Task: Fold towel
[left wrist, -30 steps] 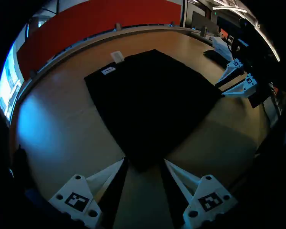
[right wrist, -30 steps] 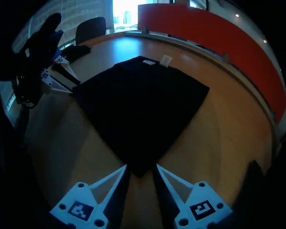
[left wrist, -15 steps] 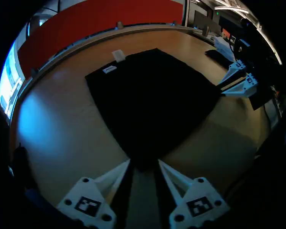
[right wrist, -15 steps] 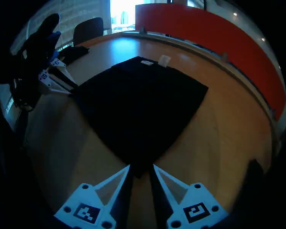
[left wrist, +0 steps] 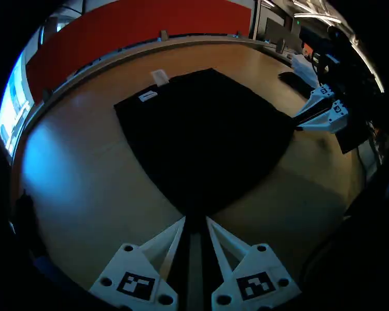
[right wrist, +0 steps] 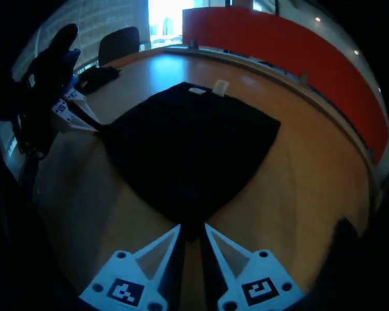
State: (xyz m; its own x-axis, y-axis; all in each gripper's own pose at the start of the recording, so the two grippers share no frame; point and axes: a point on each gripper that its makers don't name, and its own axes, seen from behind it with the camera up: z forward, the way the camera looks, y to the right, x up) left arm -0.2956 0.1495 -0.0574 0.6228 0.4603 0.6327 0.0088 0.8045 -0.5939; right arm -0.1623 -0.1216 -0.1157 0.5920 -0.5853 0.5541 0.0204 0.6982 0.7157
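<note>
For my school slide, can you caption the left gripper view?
Left gripper straddling the black towel's near corner on a wooden table.

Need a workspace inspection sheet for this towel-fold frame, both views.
Surface: curved wooden table.
Job's things: black towel lying flat, white tag on its far part.
Clutter: small white card beside the far corner; dark bundle near the chair.
Grippers: left tongs and right tongs each nearly shut astride a towel corner; pinch unconfirmed.
Cables: nothing seen.
Surroundings: red partition, chair, bright window.
</note>
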